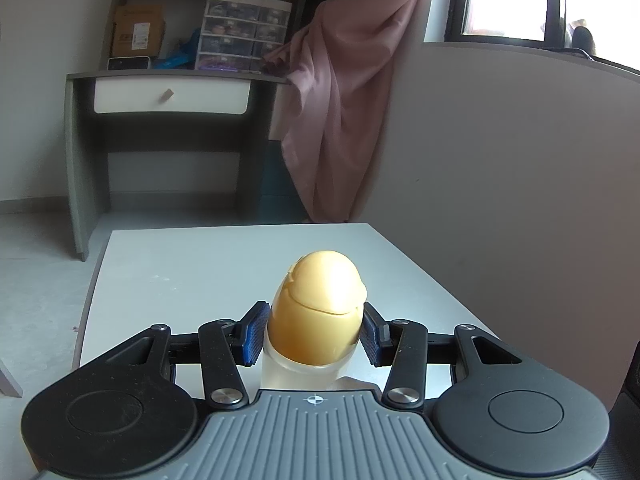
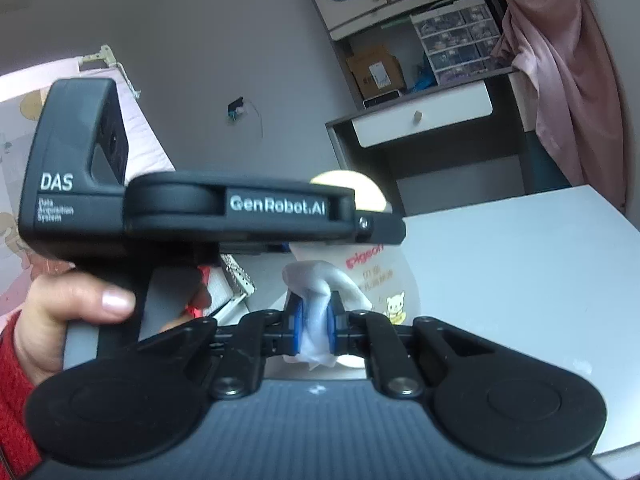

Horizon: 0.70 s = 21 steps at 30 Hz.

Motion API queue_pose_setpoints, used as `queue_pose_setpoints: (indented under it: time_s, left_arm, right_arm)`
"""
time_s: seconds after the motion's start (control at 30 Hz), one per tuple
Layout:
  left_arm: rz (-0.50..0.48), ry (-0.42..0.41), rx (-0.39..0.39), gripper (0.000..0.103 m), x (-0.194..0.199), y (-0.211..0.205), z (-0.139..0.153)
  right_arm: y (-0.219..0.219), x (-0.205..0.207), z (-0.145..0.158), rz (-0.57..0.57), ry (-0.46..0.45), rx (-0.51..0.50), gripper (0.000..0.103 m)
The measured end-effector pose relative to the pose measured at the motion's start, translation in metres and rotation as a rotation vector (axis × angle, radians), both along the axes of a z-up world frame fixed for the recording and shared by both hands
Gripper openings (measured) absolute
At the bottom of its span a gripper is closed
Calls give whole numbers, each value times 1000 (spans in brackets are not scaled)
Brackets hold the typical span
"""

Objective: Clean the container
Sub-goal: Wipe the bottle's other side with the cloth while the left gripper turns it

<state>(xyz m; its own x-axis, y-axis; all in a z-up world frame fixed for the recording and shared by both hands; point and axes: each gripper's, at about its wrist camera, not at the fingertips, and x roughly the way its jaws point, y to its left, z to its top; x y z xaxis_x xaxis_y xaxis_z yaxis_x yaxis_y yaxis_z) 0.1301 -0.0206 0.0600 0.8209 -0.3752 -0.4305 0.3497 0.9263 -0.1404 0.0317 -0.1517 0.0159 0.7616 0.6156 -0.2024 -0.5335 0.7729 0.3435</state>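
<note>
The container is a clear baby bottle with a yellow dome cap (image 1: 318,306). My left gripper (image 1: 314,332) is shut on the bottle just below the cap and holds it upright above the white table (image 1: 200,264). In the right wrist view the bottle (image 2: 374,280) shows pink "pigeon" lettering and a small bear print, under the left gripper's black body. My right gripper (image 2: 315,320) is shut on a folded white wipe (image 2: 316,284), which touches the bottle's side.
A grey desk with a white drawer (image 1: 170,96) and shelves of boxes stands beyond the table. A pink curtain (image 1: 344,100) hangs by the window at the right. A hand in a red sleeve (image 2: 60,320) holds the left gripper's handle.
</note>
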Motion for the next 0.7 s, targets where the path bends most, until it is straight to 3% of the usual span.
queue_pose_setpoints:
  time_s: [0.33,0.7]
  left_arm:
    - [20,2,26,48,-3,-3,3]
    - [19,12,-3,49,-2,1,2]
  right_arm:
    - [-5,10,-20,-17,60,-14,12]
    - [-3,15,-31,-16,102,-42,12]
